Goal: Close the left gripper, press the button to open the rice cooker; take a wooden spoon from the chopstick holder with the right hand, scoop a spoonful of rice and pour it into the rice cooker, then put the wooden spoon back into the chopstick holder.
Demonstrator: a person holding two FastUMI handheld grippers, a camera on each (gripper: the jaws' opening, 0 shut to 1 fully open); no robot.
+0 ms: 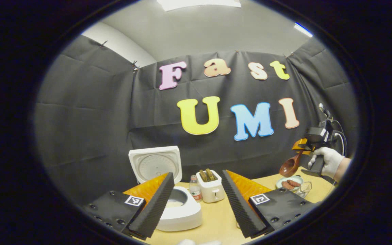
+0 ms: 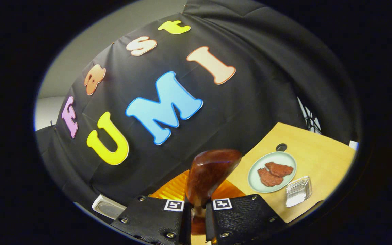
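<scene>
Left gripper [image 1: 197, 200] low over the wooden table [image 1: 216, 217], fingers spread wide, nothing between them; rice cooker [image 1: 179, 207] just beyond, lid [image 1: 155, 165] upright and open, pale contents in the pot; toaster [image 1: 210, 186] and small bottle [image 1: 195, 188] beside it. Right gripper [image 2: 197, 207] clamped on the handle of the wooden spoon [image 2: 209, 175], bowl raised above the table; plate [image 2: 255, 177] with reddish slices and a clear container [image 2: 298, 192] lie below; gloved hand [image 1: 328, 161] holds that gripper aloft at right.

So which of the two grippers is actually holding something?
The right gripper, shut on the wooden spoon. The left gripper stands open with nothing between its fingers.
</scene>
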